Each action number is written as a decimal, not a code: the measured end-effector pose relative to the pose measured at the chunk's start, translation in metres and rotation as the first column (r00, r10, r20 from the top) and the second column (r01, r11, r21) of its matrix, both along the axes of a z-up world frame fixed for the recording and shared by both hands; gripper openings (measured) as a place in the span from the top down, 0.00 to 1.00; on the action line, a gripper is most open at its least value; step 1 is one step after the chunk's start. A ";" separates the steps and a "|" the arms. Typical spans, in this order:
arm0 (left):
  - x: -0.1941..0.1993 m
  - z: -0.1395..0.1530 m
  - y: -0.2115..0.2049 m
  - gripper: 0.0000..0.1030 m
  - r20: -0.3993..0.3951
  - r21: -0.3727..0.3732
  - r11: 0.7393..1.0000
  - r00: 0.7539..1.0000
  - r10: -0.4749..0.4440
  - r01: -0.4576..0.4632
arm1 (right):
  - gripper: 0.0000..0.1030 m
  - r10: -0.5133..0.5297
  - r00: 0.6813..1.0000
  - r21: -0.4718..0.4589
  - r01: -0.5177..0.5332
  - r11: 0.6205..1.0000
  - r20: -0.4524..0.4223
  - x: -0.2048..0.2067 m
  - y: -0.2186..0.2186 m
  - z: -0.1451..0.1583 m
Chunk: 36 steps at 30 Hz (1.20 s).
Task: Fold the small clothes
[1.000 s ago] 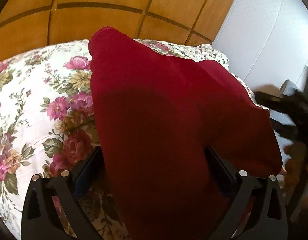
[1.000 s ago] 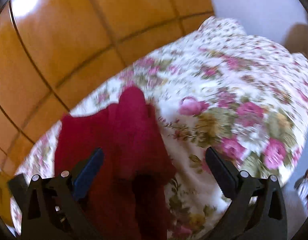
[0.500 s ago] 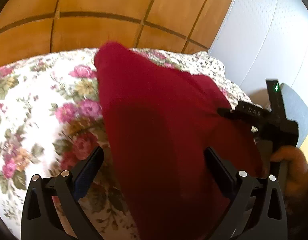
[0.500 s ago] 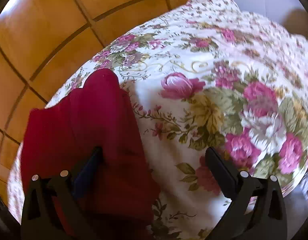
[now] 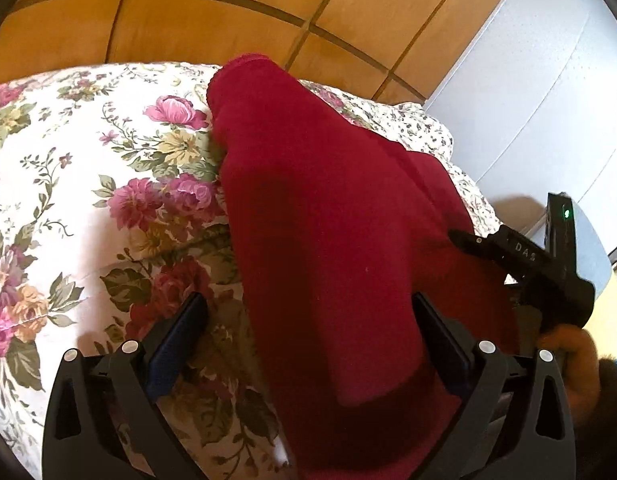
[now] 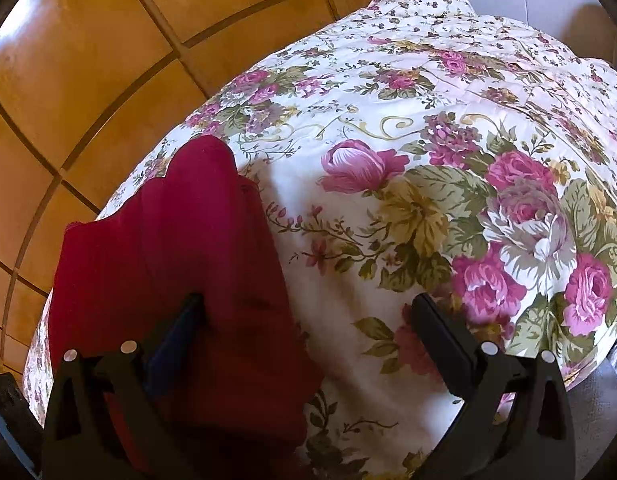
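Note:
A dark red garment [image 5: 328, 220] lies on a floral quilt [image 5: 88, 184], long and narrowing toward the far end. My left gripper [image 5: 308, 320] is open, its jaws wide on either side of the garment's near end, not closed on it. In the right wrist view the garment [image 6: 180, 272] lies at the left on the quilt [image 6: 428, 160]. My right gripper [image 6: 308, 316] is open over the garment's right edge, its left finger above the red cloth, its right finger over bare quilt. The right gripper's body [image 5: 548, 276] shows at the right in the left wrist view.
A wooden panelled floor [image 5: 188, 20] lies beyond the quilt's far edge. A pale grey-white wall or cabinet [image 5: 548, 80] stands at the right. The quilt's edge drops off close behind the garment [image 6: 120, 200].
Both grippers have drawn back and lowered toward the garment's near end. The right gripper has swung right, showing more bare quilt. The garment has settled flatter.

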State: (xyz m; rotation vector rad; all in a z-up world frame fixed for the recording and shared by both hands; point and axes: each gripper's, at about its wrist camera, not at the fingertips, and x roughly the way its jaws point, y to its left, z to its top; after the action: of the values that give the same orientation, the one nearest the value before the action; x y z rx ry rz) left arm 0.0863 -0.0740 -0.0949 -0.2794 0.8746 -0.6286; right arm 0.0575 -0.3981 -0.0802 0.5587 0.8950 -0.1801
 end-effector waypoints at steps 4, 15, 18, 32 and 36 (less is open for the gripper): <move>0.009 0.003 0.005 0.03 -0.042 -0.052 0.998 0.999 -0.027 0.024 | 0.02 0.002 1.000 0.044 -0.002 0.999 -0.002 -0.001 -0.003 -0.001; 0.035 0.000 0.010 0.03 -0.146 -0.127 0.987 0.982 -0.119 0.101 | 0.02 0.085 0.996 0.324 -0.081 0.943 0.004 -0.009 -0.018 -0.009; 0.034 0.000 0.012 0.03 -0.149 -0.134 0.982 0.977 -0.151 0.131 | 0.02 0.107 0.994 0.373 -0.103 0.922 0.010 -0.008 -0.017 -0.011; 0.043 -0.003 0.016 0.38 -0.161 -0.183 0.971 0.970 -0.184 0.154 | 0.42 0.242 0.965 0.339 -0.264 0.903 0.106 0.011 0.013 -0.007; 0.035 0.001 0.026 0.46 -0.146 -0.189 0.972 0.975 -0.167 0.138 | 0.46 0.258 0.955 0.302 -0.291 0.908 0.144 0.008 0.022 0.002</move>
State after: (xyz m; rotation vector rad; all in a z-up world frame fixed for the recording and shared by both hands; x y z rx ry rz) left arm 0.1210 -0.0484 -0.0938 -0.4318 1.0035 -0.8385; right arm 0.0651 -0.3760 -0.0783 0.7289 0.8994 0.2548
